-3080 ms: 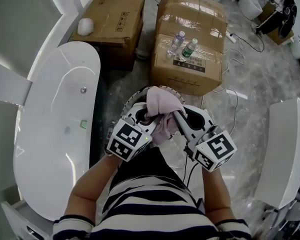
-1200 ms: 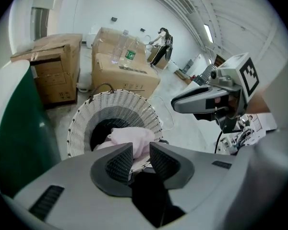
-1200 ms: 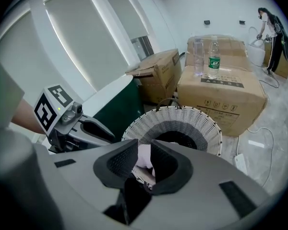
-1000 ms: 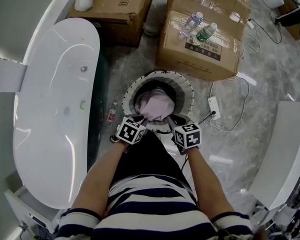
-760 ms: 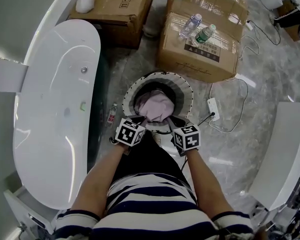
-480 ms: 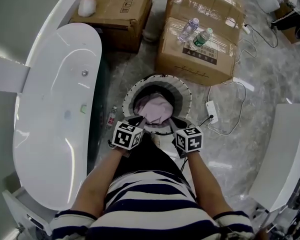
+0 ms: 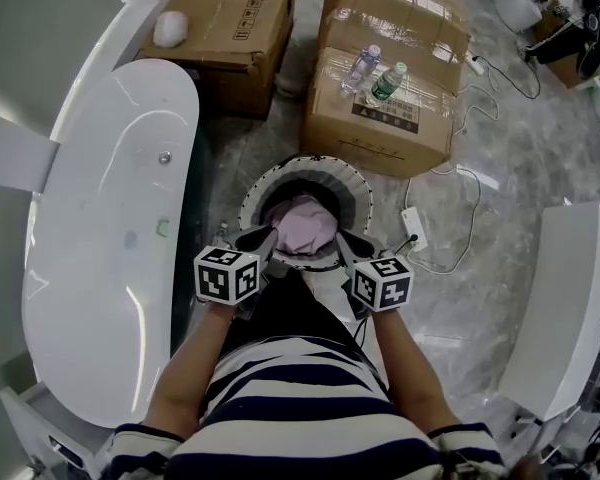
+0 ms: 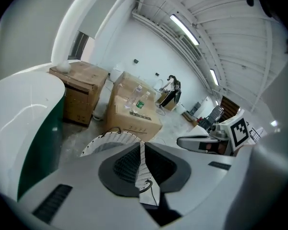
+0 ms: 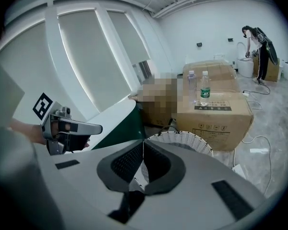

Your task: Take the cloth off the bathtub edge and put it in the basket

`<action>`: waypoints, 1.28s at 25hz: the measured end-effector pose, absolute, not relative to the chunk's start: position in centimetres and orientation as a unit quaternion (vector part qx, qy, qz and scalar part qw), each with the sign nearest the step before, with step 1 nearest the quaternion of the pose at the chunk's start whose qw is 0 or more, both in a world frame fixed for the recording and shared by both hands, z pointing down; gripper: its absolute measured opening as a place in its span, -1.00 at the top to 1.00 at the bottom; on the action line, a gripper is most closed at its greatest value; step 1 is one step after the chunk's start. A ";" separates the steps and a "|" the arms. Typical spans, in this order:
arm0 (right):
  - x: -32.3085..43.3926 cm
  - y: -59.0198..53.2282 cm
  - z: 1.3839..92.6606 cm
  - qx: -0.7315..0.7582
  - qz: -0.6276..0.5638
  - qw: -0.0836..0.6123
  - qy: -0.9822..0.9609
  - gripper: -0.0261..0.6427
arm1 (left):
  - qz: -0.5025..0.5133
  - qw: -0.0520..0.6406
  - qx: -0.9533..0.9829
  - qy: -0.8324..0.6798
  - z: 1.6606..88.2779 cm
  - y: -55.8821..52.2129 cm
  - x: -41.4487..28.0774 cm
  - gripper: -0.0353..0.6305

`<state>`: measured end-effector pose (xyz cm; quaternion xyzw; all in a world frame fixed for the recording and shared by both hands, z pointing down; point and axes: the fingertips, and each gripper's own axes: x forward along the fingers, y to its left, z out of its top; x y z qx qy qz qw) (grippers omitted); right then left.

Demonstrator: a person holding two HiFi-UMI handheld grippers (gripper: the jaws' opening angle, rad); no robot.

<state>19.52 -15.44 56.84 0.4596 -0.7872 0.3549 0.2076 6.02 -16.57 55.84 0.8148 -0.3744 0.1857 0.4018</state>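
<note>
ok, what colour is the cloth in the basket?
The cloth is pale pink; the head view shows it best.

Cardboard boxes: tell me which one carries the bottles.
The larger box just beyond the basket; two bottles stand on it. The other box carries only a white bundle.

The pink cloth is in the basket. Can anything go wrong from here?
Maybe two things. The left tool and right tool are shut and empty, right by the basket rim, so a bump could tip it and spill the cloth. Also, a power strip and cable lie on the floor beside the basket, so a careless step there could mean a trip.
</note>
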 end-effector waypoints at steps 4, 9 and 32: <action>19.1 -15.1 54.9 0.461 0.349 0.192 -0.793 0.84 | 0.169 0.391 0.817 -0.388 53.9 -16.4 5.4 0.77; 18.7 -14.1 52.9 0.466 0.345 0.177 -0.795 0.84 | 0.155 0.376 0.825 -0.393 51.9 -16.0 5.0 0.77; 17.1 -11.8 52.1 0.460 0.343 0.179 -0.799 0.84 | 0.153 0.370 0.818 -0.414 50.8 -13.2 4.0 0.77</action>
